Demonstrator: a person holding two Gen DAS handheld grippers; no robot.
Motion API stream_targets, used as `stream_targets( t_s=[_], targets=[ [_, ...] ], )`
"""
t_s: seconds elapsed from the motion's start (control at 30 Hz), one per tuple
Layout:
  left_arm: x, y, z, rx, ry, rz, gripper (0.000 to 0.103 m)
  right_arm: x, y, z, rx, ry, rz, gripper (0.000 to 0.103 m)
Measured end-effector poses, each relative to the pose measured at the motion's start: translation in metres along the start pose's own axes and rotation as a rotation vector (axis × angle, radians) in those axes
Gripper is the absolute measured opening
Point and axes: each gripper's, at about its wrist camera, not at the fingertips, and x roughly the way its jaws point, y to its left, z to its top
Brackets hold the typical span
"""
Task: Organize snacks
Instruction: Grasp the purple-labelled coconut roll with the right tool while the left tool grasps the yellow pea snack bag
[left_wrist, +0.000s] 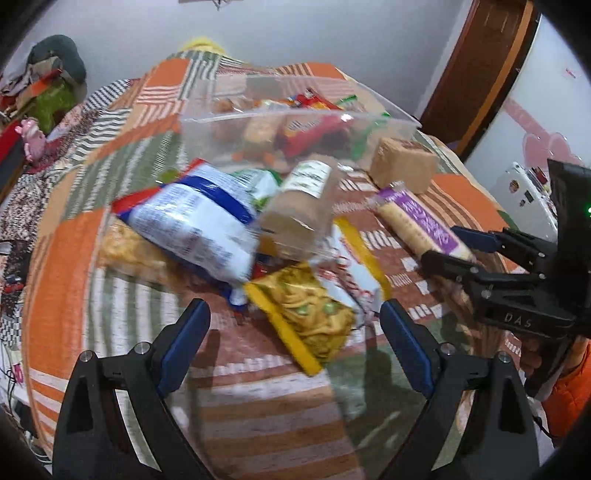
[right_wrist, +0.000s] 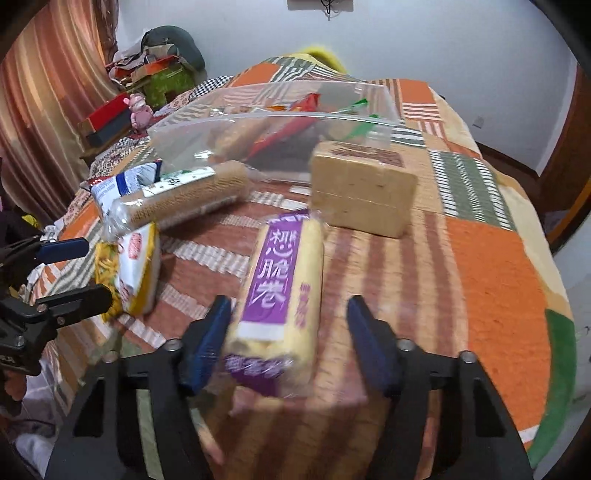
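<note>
2 wrist views, close, angled down over quilt (left_wrist: 66, 236), both sharing clear bin (left_wrist: 207, 129) (snacks inside)

Woven patchwork bedspread (right_wrist: 491, 266): matt, coarse cloth. Clear bin (left_wrist: 207, 127): glossy hard plastic. Purple-label wafer pack (right_wrist: 277, 295), noodle packet (left_wrist: 314, 314): shiny film wrap. Hand-held gripper bodies: matt black plastic, blue pads (left_wrist: 184, 343).

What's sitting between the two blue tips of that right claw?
The purple-labelled biscuit roll lies between the right claw's tips, nearer the left one; the right wrist view shows it best.
</note>
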Motion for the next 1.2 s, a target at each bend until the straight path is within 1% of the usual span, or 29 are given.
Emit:
stream_targets(
  t_s=[0.13,0.2,0.4,0.47,0.5,0.63,0.67,0.7,0.73,0.8,0.87,0.93,0.97,1.07,1.2],
  targets=[
    [0.010,-0.013,0.002,0.025,0.012,-0.007,0.094,-0.003,-0.006,0.001,0.016,-0.005,0.010,0.053],
    [0.013,-0.017,0.005,0.023,0.013,-0.008,0.094,-0.001,-0.006,0.003,0.025,-0.005,0.021,0.054],
    [0.019,-0.020,0.012,0.008,-0.003,0.008,0.098,0.011,0.002,0.006,0.004,-0.010,0.008,0.054],
    [0.023,-0.021,0.012,0.009,0.000,0.023,0.098,0.011,0.004,0.006,-0.005,-0.016,-0.001,0.050],
    [0.024,-0.022,0.011,0.012,-0.001,0.032,0.098,0.011,0.005,0.005,-0.013,-0.019,0.002,0.044],
    [0.025,-0.023,0.007,0.006,-0.022,0.055,0.097,0.008,0.004,0.002,-0.011,-0.032,0.001,0.042],
    [0.025,-0.023,0.006,0.002,-0.028,0.060,0.092,0.007,0.004,0.002,-0.012,-0.034,0.001,0.042],
    [0.025,-0.023,0.005,0.001,-0.032,0.068,0.085,0.005,0.004,0.000,-0.010,-0.037,0.002,0.042],
    [0.024,-0.023,0.005,0.005,-0.036,0.071,0.082,0.003,0.003,-0.001,-0.008,-0.038,0.004,0.042],
    [0.021,-0.022,0.003,0.013,-0.042,0.068,0.069,0.000,0.003,-0.001,-0.004,-0.041,0.006,0.042],
    [0.019,-0.021,0.002,0.022,-0.044,0.076,0.061,-0.004,0.001,0.001,-0.002,-0.049,0.009,0.042],
    [0.015,-0.018,0.000,0.019,-0.042,0.056,0.058,-0.009,-0.001,0.001,0.001,-0.061,0.005,0.042],
    [0.014,-0.017,0.000,0.017,-0.041,0.048,0.054,-0.012,-0.002,0.001,0.006,-0.069,0.006,0.042],
    [0.007,-0.016,-0.001,0.015,-0.045,0.030,0.053,-0.020,-0.002,0.003,0.013,-0.088,0.007,0.042],
    [-0.006,-0.017,0.001,0.025,-0.076,0.031,0.052,-0.031,-0.002,0.007,0.012,-0.124,0.002,0.042]
  ],
)
